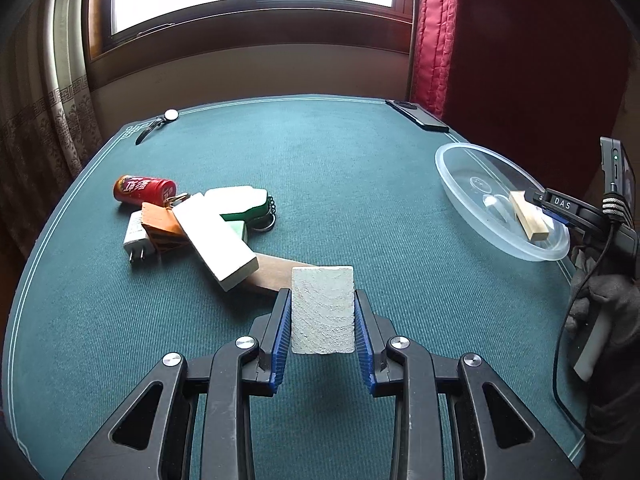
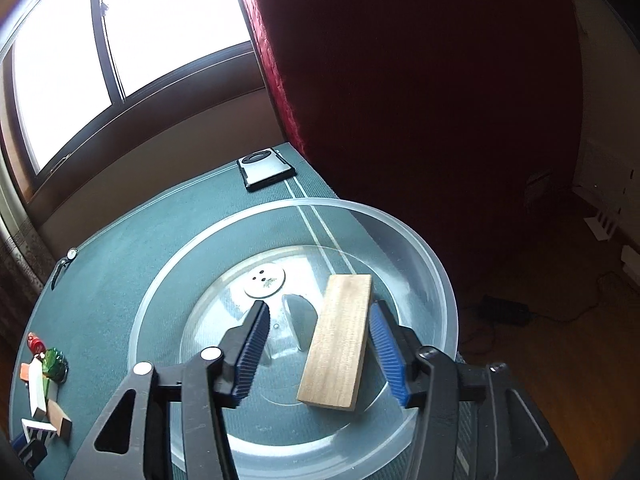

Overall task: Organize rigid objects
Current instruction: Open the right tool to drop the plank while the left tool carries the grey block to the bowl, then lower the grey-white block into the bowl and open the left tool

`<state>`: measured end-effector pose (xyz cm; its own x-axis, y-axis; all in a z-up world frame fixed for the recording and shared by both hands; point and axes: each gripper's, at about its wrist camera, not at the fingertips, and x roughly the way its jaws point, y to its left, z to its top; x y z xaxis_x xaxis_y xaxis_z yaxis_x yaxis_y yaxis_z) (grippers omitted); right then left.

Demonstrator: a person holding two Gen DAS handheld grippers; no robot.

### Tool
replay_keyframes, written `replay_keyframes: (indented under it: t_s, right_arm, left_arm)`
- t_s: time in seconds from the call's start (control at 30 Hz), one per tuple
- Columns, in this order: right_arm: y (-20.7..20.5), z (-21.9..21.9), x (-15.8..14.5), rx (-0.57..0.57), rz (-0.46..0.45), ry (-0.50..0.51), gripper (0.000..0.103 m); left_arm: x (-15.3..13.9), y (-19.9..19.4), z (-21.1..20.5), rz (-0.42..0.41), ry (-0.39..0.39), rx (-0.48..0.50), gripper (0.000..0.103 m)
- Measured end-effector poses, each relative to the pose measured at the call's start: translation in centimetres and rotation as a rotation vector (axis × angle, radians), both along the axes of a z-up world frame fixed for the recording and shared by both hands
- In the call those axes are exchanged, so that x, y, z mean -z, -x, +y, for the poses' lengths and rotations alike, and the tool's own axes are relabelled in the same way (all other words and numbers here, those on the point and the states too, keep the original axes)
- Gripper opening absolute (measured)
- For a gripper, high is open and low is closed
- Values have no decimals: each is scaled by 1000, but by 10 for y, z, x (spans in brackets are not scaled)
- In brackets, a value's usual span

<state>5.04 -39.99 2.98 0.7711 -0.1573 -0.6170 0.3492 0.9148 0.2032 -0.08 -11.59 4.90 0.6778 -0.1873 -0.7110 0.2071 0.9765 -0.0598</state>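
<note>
Evidently, two steps were in hand at once: a pale wooden block (image 1: 323,309) was gripped between the blue pads of the left gripper (image 1: 322,320), clear of the green tablecloth (image 1: 360,184), while a tan wooden block (image 2: 338,340) lay flat inside the clear plastic bowl (image 2: 436,276) between the parted jaws of the right gripper (image 2: 320,344), its long edge close against the right pad and the left pad well apart from it. The release would probably be best finished by drawing the right gripper straight back, so that the tan block was not dragged along or the light bowl tipped near the table's edge. The pale block should be carried level toward the bowl and let go only low over its floor. Whether the right pad actually touched the tan block could not be told. The underside of the pale block was hidden, and the pile of remaining objects (image 1: 200,224) overlapped too much for every piece to be made out.
</note>
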Motion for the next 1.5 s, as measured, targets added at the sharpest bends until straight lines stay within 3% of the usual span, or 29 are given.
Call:
replay_keyframes:
  t_s: [0.3,0.77,1.33,1.37,1.43,1.47,1.5]
  right_arm:
    - [7,4,2,16,-8,21,65]
    - [13,-6,1,57,-26,-10,66]
    - [17,-8,2,74,-44,-29,68]
    - [17,-8,3,74,-44,-29,69]
    - [16,-8,3,72,-44,-29,70]
    - [15,-8,3,72,-44,-29,70]
    - [15,-8,3,72,-44,-30,70]
  left_arm:
    - [-6,-12,-25,-5,5,50,30]
    - [-25,-54,-106,-41,41,205,30]
    - [-16,-89,-170,-45,78,311,31]
    - [-15,-89,-171,-45,84,316,32]
    - [-12,-89,-171,-30,95,320,44]
    - [-11,-90,-170,-23,99,312,55]
    - [-10,-90,-168,-22,103,297,59]
